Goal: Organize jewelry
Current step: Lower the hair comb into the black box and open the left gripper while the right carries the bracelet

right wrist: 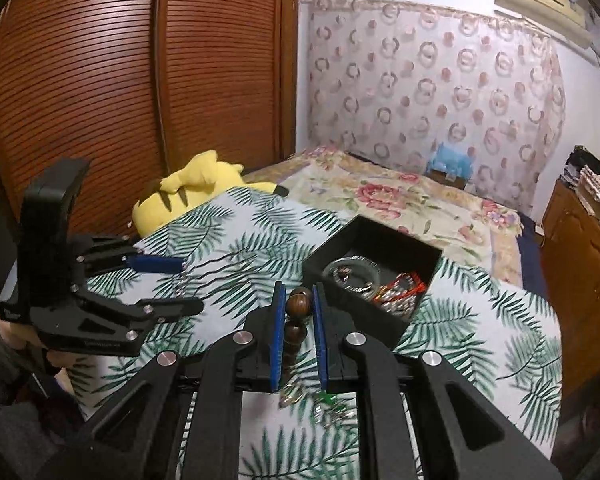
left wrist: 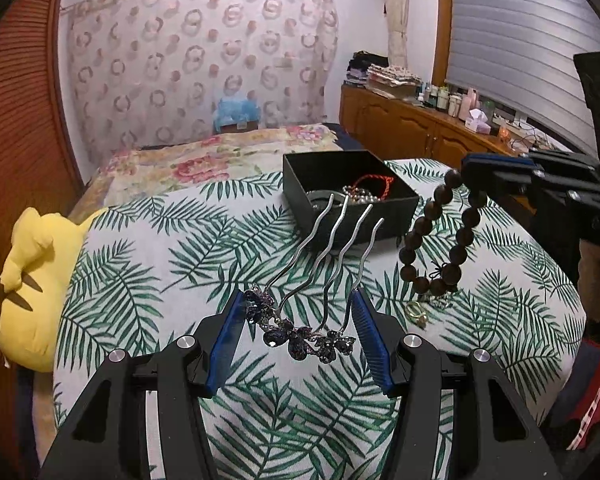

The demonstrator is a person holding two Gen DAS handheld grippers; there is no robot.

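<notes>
My left gripper (left wrist: 298,312) holds a silver hair comb (left wrist: 324,256) with dark jewelled flowers between its blue pads, prongs pointing toward a black jewelry box (left wrist: 384,216). The box (right wrist: 340,256) holds a bangle (right wrist: 352,274) and red-corded pieces (right wrist: 400,288). My right gripper (right wrist: 296,312) is shut on a dark wooden bead bracelet (right wrist: 298,304), which hangs above the leaf-print cloth in the left wrist view (left wrist: 440,236), right of the box. Small rings (left wrist: 418,312) lie on the cloth under the bracelet.
The leaf-print cloth (left wrist: 160,248) covers a raised surface at the foot of a floral bed (left wrist: 204,164). A yellow plush toy (left wrist: 32,280) lies at the left edge. A wooden cabinet (left wrist: 412,128) with bottles stands at the right, a wardrobe (right wrist: 100,80) at the left.
</notes>
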